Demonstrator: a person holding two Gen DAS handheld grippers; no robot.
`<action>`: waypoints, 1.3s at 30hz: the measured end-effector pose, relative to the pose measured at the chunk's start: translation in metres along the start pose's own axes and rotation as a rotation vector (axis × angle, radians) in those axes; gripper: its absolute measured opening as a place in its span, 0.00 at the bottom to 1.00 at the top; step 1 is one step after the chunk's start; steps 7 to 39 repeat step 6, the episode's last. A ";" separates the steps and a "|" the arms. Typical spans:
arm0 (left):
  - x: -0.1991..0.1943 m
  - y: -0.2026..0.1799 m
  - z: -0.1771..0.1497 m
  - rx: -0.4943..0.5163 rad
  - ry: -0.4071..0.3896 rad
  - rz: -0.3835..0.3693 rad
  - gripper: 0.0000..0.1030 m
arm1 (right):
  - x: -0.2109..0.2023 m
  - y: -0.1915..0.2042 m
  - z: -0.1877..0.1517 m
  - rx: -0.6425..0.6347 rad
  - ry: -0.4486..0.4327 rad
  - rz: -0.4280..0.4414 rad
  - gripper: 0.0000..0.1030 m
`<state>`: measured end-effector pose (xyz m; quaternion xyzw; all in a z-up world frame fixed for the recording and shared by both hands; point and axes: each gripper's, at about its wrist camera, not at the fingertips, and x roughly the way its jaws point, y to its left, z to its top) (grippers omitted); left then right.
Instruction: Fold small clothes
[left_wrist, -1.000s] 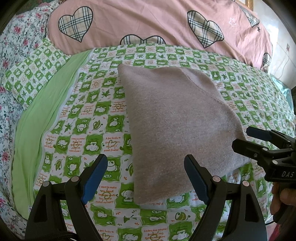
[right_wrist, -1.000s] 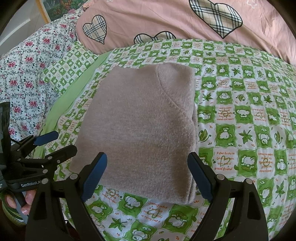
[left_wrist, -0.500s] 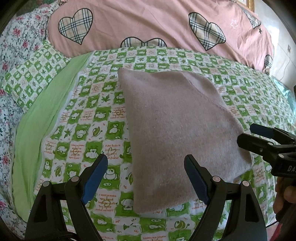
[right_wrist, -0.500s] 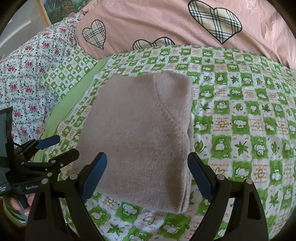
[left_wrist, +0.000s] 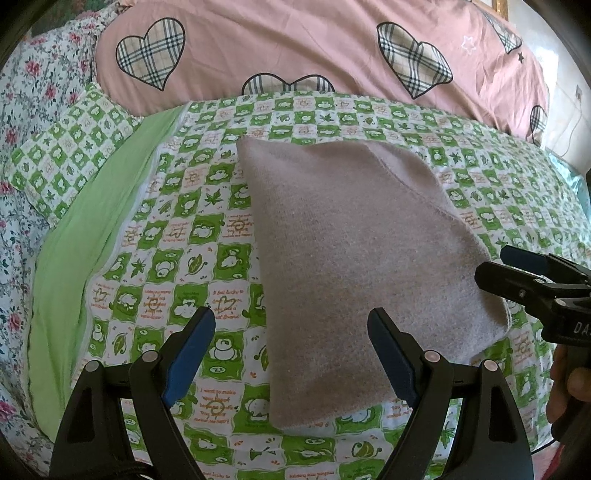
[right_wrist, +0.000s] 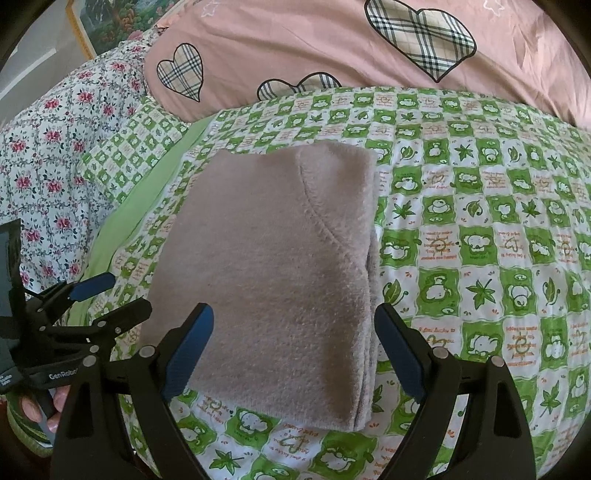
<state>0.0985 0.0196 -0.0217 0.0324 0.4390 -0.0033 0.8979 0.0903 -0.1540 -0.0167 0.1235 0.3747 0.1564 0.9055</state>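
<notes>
Already folded into a thick rectangle, the grey-pink fleece garment lies flat on the green-checked bedsheet, its layered edges stacked along the 3 o'clock side. Left gripper hovers near its 7 o'clock corner, jaws wide and empty. Right gripper hangs over the near edge, jaws spread wide, gripping nothing. At 12 o'clock lies a pink heart-print quilt.

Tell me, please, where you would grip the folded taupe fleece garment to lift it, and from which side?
Probably the stacked open edges on the folded taupe fleece garment, approached from that side with jaws low. The layers show there, so one pinch catches them all; the opposite side looks like a closed fold.
</notes>
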 end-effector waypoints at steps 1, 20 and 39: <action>0.000 0.000 0.000 -0.001 0.000 0.001 0.83 | 0.001 0.000 0.000 0.002 -0.001 0.001 0.86; 0.002 -0.001 -0.002 -0.011 0.006 0.002 0.83 | 0.006 0.002 0.001 0.010 0.001 0.009 0.86; 0.002 -0.001 -0.002 -0.011 0.006 0.002 0.83 | 0.006 0.002 0.001 0.010 0.001 0.009 0.86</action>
